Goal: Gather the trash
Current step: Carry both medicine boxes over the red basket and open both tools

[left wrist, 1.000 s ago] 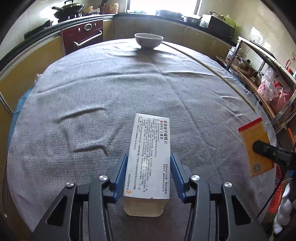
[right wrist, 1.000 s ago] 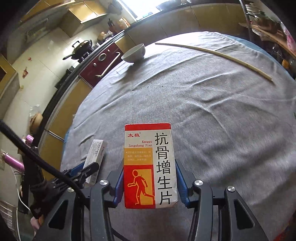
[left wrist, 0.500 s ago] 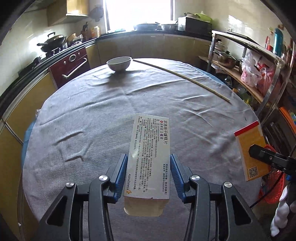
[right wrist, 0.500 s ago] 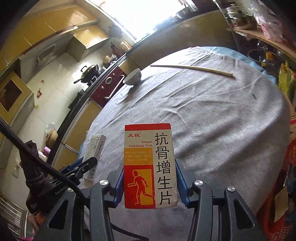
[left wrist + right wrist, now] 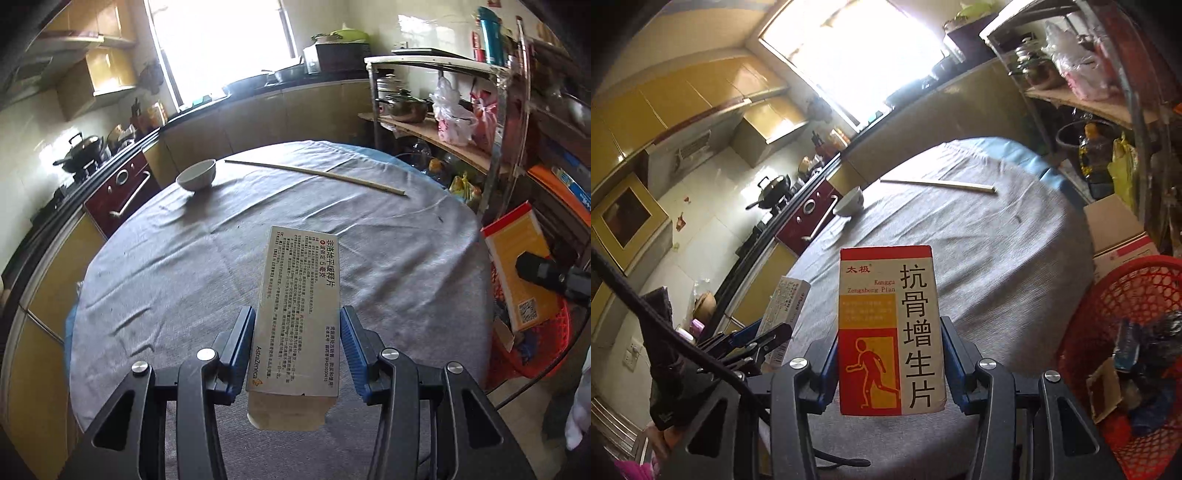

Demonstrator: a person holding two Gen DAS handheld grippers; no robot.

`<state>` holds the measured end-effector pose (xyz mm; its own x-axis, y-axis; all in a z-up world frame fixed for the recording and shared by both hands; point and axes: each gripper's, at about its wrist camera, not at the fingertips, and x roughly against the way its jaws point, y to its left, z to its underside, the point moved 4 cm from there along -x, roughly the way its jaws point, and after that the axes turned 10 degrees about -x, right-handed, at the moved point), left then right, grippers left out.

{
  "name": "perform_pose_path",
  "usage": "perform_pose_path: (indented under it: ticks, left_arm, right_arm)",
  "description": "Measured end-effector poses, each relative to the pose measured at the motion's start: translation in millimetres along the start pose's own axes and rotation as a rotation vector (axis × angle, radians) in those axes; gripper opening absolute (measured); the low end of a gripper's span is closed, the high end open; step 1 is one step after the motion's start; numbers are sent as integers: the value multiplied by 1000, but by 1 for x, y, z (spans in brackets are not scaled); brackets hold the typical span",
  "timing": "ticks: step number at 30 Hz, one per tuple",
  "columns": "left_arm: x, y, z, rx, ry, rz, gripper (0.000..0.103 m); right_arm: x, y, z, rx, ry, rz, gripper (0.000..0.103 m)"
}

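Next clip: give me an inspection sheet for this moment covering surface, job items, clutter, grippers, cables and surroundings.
Surface: round table under wrinkled grey cloth.
Job's things: grey-white printed medicine box held above the table; red-and-yellow medicine box likewise; red mesh plastic basket beside the table already holds scraps.
Clutter: white ceramic bowl and long thin wooden stick at the far side.
Grippers: left gripper shut on the grey-white box; right gripper shut on the red-and-yellow box.
Cables: black cable runs off the left gripper.
Surroundings: kitchen counter, black wok on stove, metal shelf rack with pots and bags.

White box (image 5: 297, 314); red-yellow box (image 5: 890, 332); both aloft
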<state>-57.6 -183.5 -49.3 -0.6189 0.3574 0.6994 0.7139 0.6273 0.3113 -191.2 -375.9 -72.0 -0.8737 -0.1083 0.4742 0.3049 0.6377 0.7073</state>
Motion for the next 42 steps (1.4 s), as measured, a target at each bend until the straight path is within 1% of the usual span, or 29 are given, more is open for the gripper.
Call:
perform_pose_path:
  ticks: [6,11,20,26,42]
  left_arm:
    - [17,-19,-8,-48,-40,-10,48]
    - [30,-34,-12,-74,-62,-20,48]
    - [50,-60,-19,-121,-96,-39,48]
    - [57,-80,-26,-152,-111,-41,48]
    - [58,-123,-39,-224,-115,-30,48]
  right_arm:
    - [53,-4,-18,17,-127,15,51]
    - [84,-5,-24,20,-192,12,51]
    - [107,-17,-16,-4,-214,-4,51]
    - [128,-28,-18,-28,-241,-17,51]
    - [166,-70,-21,-129,-293,-27,51]
